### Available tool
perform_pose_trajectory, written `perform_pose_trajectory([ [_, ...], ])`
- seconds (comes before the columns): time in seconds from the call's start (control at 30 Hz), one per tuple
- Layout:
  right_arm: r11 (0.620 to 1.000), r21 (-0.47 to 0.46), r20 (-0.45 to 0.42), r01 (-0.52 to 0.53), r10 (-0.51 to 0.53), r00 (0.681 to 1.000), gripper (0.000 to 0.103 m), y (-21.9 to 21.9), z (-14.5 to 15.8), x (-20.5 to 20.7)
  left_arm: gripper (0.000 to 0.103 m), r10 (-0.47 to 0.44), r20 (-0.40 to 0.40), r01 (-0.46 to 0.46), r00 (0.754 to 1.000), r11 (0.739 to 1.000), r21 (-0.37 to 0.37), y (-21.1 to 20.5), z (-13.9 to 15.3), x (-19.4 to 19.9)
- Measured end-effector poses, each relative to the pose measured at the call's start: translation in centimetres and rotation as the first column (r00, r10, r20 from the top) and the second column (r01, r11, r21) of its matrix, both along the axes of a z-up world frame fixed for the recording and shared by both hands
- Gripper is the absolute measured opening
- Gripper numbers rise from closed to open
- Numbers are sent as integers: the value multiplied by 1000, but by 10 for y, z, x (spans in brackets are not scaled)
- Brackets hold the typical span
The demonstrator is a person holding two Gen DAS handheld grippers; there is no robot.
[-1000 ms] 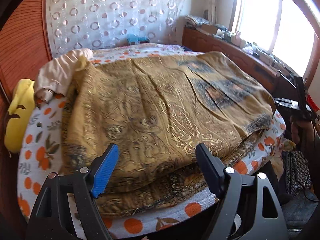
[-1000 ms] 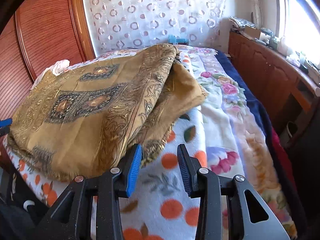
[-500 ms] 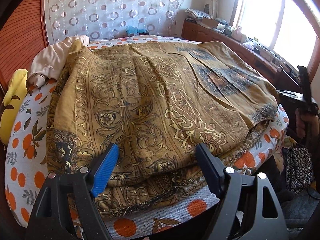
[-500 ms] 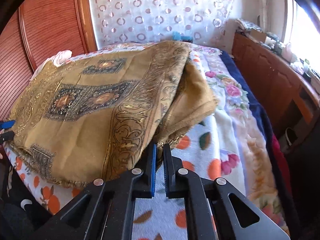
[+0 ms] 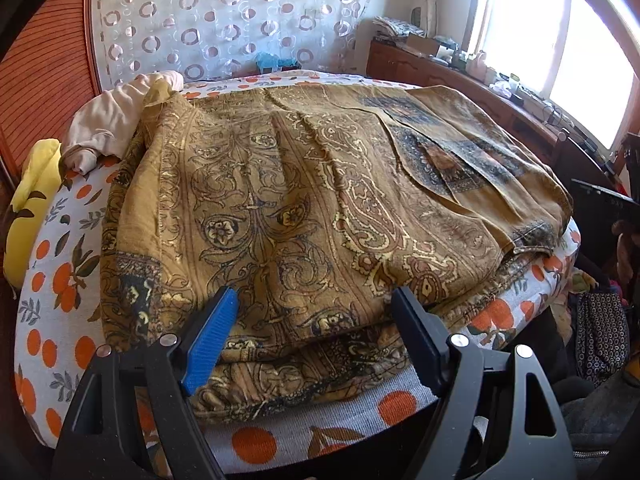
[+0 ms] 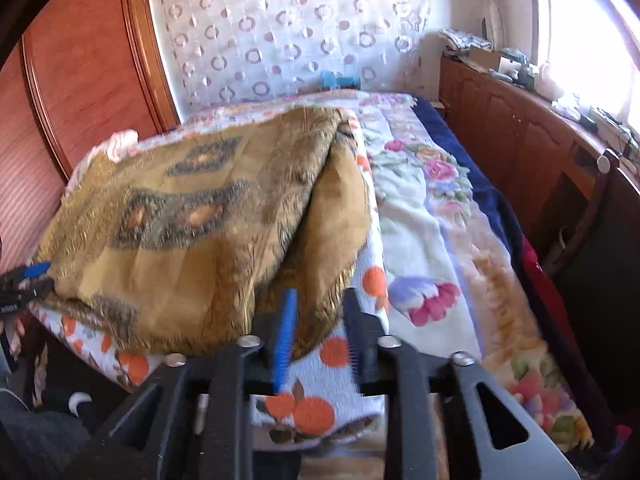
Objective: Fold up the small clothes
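A bed [image 5: 52, 280] in an orange-print sheet carries the one thing we are here to fold: a mustard paisley cloth [image 5: 320, 208], already doubled into a broad stack lying flat across the near half of the mattress. Its long axis runs from 9 to 3 o'clock in the left wrist view, the layered hem facing us.

At 10 o'clock beyond it sit a pale garment [image 5: 108, 120] and a yellow cushion [image 5: 36, 208], both clear of the stack.

Our left gripper [image 5: 312, 320] hovers over the middle of that near hem, jaws spread wide and holding nothing; the hem lies straight ahead at 12 o'clock, just beneath the tips.

Our right gripper [image 6: 320, 336] waits at the stack's right-hand corner, jaws part open and empty. The folded corner [image 6: 320, 304] reaches in from 11 o'clock toward the blue pad; motion blur keeps us from saying whether they touch.

We judge the right gripper nearer a usable edge, so the coming fold likely starts by closing on that corner and carrying it toward 9 o'clock along the long axis.
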State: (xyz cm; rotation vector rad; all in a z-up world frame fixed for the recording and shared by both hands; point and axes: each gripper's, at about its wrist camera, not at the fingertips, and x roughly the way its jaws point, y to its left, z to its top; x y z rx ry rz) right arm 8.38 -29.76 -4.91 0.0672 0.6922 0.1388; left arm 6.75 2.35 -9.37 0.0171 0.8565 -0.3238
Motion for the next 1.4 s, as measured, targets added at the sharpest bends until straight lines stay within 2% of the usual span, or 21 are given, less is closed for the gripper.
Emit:
perform_pose_trajectory([
  [0.1, 1000, -1, 34, -2, 2, 999, 51, 7, 4, 4, 80, 22, 20, -22, 1000, 1000, 0, 6, 9, -4],
  [0.3, 998, 14, 79, -69, 67, 995, 53, 37, 3, 9, 80, 92, 60, -93, 994, 995, 20, 27, 27, -9],
  [0.43, 990, 25, 85, -139, 136, 987, 55, 63, -1, 14, 80, 129, 57, -131, 990, 991, 40, 38, 23, -3],
  [0.77, 955, -38, 16, -296, 297, 955, 57, 144, -32, 37, 80, 178, 28, -179, 984, 983, 40, 52, 6, 5],
  [0.97, 948, -111, -26, -298, 297, 955, 57, 164, -45, 48, 80, 226, 35, -226, 974, 974, 8, 71, 7, 2],
  [1.07, 944, -142, -13, -297, 298, 955, 60, 177, -50, 52, 80, 245, 27, -244, 969, 969, -25, 81, 6, 4],
  [1.2, 956, -135, 20, -262, 267, 963, 69, 177, -56, 48, 80, 260, -6, -260, 966, 962, -79, 91, 0, 7],
  [1.3, 959, -134, 47, -250, 258, 965, 72, 175, -58, 41, 79, 267, -25, -268, 963, 958, -104, 93, -5, 6],
  [1.4, 960, -136, 63, -246, 256, 965, 72, 175, -60, 37, 68, 263, -25, -264, 965, 957, -121, 91, -6, 4],
])
